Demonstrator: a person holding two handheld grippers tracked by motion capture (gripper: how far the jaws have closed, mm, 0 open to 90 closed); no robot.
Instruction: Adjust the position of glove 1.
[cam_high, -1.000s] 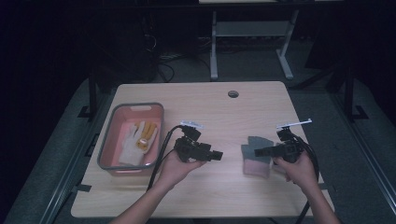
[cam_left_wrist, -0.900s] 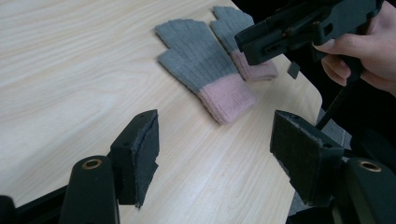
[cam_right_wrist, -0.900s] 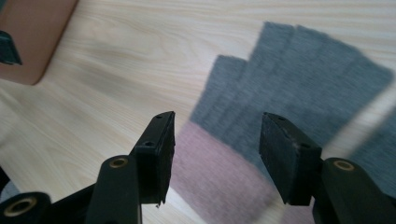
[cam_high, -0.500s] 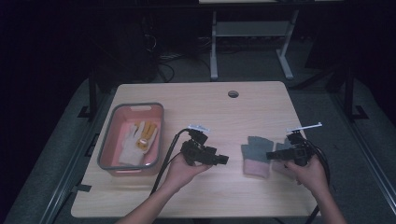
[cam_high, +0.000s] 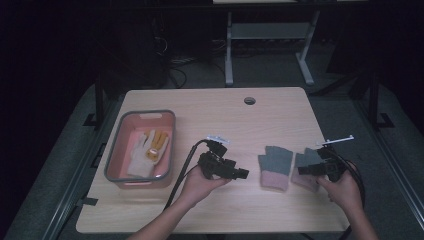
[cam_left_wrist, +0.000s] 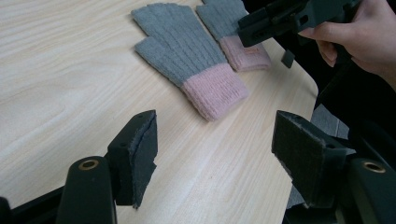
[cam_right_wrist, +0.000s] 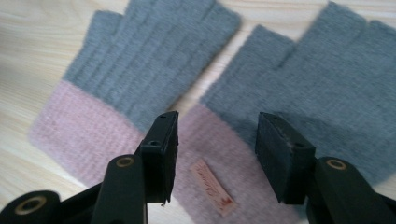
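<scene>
Two grey fingerless gloves with pink cuffs lie flat side by side on the wooden table (cam_high: 210, 110). My right gripper (cam_high: 303, 170) (cam_right_wrist: 218, 123) hovers open just above the pink cuff (cam_right_wrist: 205, 154) of the right glove (cam_high: 309, 159) (cam_right_wrist: 322, 79), near its small label. Its jaws have just been closing a little, and the cuff lies beneath the gap with the pads off it. The left glove (cam_high: 275, 165) (cam_right_wrist: 140, 60) (cam_left_wrist: 187, 56) lies free. My left gripper (cam_high: 242, 174) (cam_left_wrist: 215, 126) is open over bare table, pointing at that glove. The left gripper view also shows the right gripper (cam_left_wrist: 261, 25).
A pink basin with a grey rim (cam_high: 112, 160) stands at the table's left and holds a white and yellow glove (cam_high: 145, 150). A cable hole (cam_high: 249, 100) sits near the far edge. The right glove lies close to the table's right edge (cam_high: 320, 150).
My right hand has drifted toward the near right and a little lower over the right glove. The left gripper has hardly moved.
</scene>
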